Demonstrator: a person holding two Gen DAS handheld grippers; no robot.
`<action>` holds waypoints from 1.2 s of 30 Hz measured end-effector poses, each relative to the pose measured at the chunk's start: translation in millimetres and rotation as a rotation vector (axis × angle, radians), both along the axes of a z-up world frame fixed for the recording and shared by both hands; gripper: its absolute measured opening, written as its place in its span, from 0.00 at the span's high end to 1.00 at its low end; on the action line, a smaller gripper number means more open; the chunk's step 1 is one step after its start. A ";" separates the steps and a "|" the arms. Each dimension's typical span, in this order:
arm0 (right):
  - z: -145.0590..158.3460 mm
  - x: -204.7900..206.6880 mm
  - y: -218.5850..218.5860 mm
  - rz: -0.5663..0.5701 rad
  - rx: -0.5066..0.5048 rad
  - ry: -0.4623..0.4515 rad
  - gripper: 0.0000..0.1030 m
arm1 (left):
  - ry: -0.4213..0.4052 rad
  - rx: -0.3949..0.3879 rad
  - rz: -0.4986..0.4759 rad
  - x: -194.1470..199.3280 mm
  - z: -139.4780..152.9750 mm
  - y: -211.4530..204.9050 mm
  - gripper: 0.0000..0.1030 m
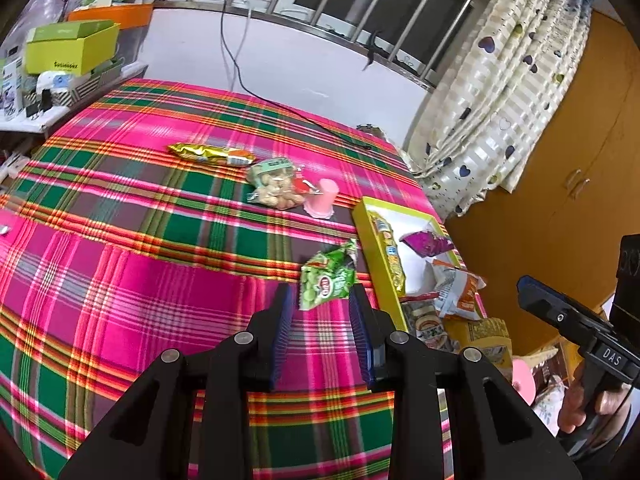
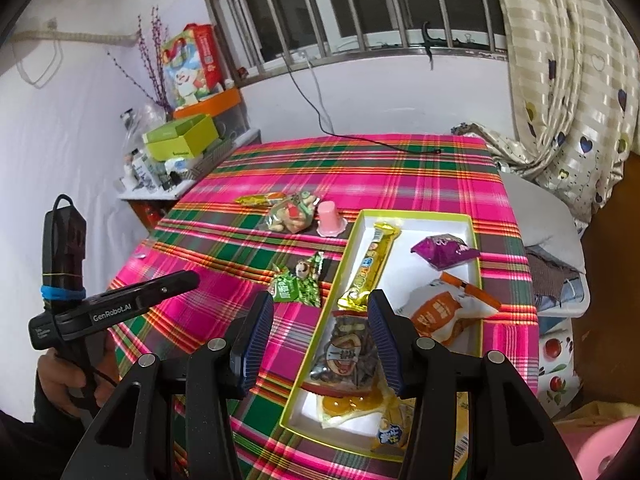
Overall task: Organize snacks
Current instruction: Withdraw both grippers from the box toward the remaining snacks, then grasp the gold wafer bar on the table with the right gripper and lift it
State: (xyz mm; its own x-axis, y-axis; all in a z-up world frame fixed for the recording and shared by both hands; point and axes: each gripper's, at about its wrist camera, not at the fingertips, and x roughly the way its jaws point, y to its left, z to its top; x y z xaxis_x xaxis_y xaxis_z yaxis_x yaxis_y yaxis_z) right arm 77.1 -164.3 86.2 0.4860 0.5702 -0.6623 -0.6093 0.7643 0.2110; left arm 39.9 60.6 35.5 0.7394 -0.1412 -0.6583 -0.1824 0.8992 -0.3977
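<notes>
Snacks (image 2: 296, 286) beside yellow tray (image 2: 416, 215) (half-filled)

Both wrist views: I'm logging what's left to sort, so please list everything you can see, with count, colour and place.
Tray: one, yellow-green rim, white inside, right side of the plaid cloth.
Long bar: one, gold, along the tray's left wall.
Purple packet: one, tray's far right.
Orange-white packet: one, tray's right.
Seed packet: one, clear with red trim, near part of the tray.
Green packet: one, on the cloth left of the tray.
Jelly cup: one, pink, upside down beyond the green packet.
Peanut bag: one, clear, left of the cup.
Gold packet: one, farthest back.
Left gripper: black, blue pads, empty.
Right gripper: same, empty, over the tray.
</notes>
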 end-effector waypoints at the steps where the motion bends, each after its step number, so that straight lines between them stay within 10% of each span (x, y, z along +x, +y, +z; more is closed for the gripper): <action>1: 0.2 0.9 4.6 0.006 -0.008 -0.001 0.54 | 0.002 -0.004 0.004 -0.5 -0.9 2.3 0.71; 36: -40.2 113.8 245.6 0.440 -0.382 -0.082 0.50 | 0.089 -0.043 0.158 19.1 -39.2 117.1 0.71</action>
